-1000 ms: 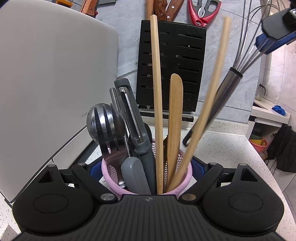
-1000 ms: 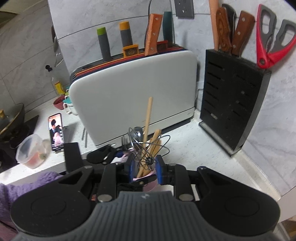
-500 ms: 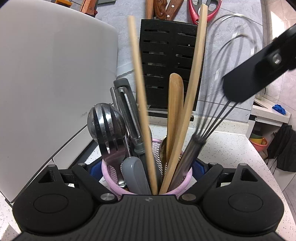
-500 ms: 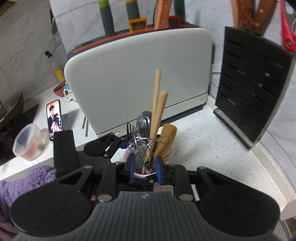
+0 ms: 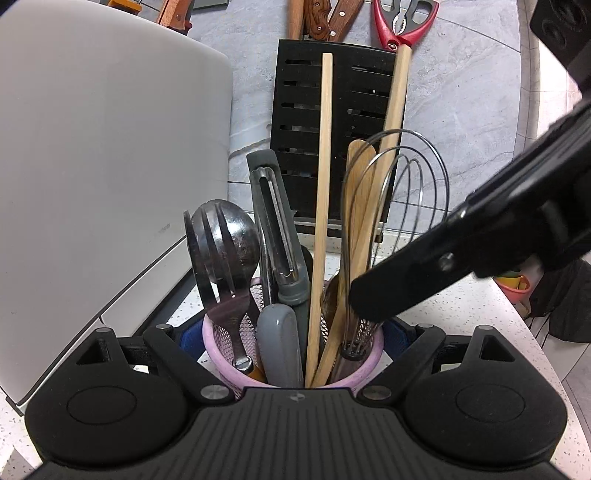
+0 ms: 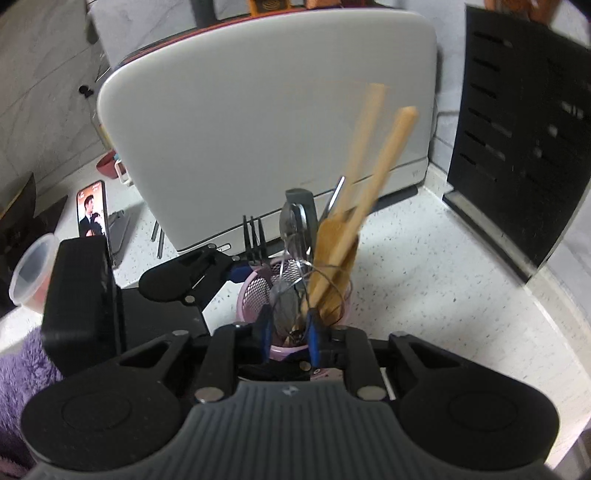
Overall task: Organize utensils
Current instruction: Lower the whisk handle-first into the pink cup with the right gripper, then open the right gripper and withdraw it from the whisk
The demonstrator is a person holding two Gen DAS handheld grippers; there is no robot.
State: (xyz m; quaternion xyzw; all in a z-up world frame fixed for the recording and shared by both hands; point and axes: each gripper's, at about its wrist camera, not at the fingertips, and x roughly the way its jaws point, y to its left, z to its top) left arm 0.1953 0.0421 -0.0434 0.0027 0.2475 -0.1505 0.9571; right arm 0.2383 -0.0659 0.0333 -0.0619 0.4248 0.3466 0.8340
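Note:
A pink mesh utensil cup (image 5: 364,373) stands between the fingers of my left gripper (image 5: 291,343), which is shut on it. It holds a fork (image 5: 221,273), a spoon (image 5: 240,236), a grey peeler (image 5: 277,236), wooden sticks (image 5: 321,206) and a wire whisk (image 5: 399,192). My right gripper (image 6: 288,334) hangs over the cup (image 6: 255,288), its blue pads closed around the whisk (image 6: 284,306), whose handle is down in the cup. It shows as a black bar in the left wrist view (image 5: 461,254).
A white cutting-board rack (image 6: 266,122) stands behind the cup. A black knife block (image 6: 524,122) with knives and red scissors (image 5: 402,22) is at the right. A phone (image 6: 92,210) and a plastic tub (image 6: 29,273) sit at the left.
My right gripper came down with the whisk, and its handle went into the cup. The wooden sticks shifted. My left gripper kept hold of the cup.

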